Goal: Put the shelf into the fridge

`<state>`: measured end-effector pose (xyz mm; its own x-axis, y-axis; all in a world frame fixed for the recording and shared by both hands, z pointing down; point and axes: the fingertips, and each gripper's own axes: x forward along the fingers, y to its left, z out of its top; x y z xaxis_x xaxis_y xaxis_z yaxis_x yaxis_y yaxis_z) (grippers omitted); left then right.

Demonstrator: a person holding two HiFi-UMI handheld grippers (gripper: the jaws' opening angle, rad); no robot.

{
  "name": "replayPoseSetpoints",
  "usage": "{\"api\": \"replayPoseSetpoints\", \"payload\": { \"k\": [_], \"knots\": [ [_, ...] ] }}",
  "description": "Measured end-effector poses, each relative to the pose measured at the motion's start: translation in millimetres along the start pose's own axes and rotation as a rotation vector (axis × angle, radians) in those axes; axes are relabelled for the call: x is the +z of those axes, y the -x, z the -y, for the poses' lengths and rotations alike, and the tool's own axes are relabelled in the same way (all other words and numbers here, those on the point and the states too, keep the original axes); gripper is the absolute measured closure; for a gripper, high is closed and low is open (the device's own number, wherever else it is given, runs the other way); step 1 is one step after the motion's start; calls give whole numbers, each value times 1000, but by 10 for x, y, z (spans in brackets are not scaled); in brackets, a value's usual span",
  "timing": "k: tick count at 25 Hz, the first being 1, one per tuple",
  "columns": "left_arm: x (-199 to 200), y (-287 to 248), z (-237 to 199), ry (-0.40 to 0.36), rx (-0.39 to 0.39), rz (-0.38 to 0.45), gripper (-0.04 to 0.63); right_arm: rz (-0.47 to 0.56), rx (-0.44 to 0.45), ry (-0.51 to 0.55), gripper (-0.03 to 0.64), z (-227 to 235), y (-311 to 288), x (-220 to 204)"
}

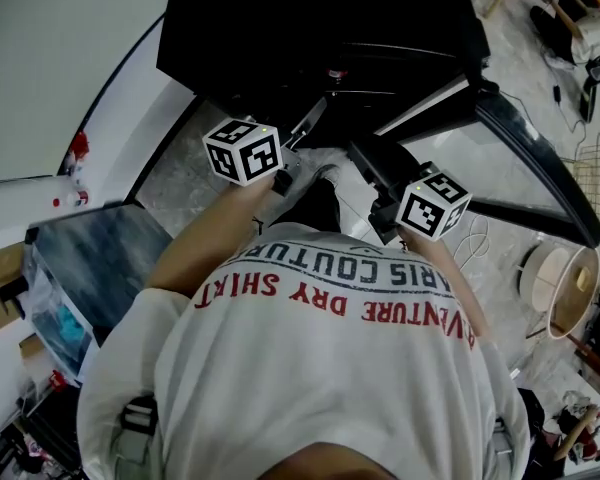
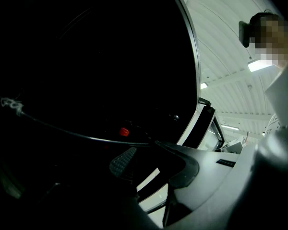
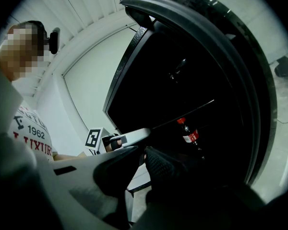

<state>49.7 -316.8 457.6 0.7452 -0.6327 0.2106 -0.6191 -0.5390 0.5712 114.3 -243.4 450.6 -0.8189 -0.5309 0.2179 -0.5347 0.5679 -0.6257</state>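
Two hand-held grippers work at the mouth of one black fridge (image 1: 310,18), whose single door (image 1: 545,183) stands open on the fridge's right as the head view shows it. One shelf (image 3: 129,135), a clear plate with a white front strip, is held at the fridge's opening, and its plate reaches into the dark inside. The right hand-held gripper (image 3: 141,164) has its jaws nearly together, clamped on the end of the strip nearer the door. The left hand-held gripper (image 2: 151,164) has its jaws set wider around the shelf's other end and grips it there.

Two marker cubes (image 1: 242,151) sit just outside the fridge, one on each gripper. One bottle (image 3: 188,132) with a red cap stands inside the fridge.

The person's white shirt (image 1: 330,368) fills the lower half of the head view. The fridge's inside is nearly black. There the plate shows only as a thin bright edge line, and just where the left pads press is lost in shadow. The fridge's top is cut off.
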Motion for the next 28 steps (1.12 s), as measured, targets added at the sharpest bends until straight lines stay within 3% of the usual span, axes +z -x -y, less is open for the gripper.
{"api": "replayPoseSetpoints", "payload": {
  "k": [28],
  "knots": [
    [201, -178, -220, -30, 28, 24, 468, 1, -35, -10, 563, 56, 48, -43]
  ]
}}
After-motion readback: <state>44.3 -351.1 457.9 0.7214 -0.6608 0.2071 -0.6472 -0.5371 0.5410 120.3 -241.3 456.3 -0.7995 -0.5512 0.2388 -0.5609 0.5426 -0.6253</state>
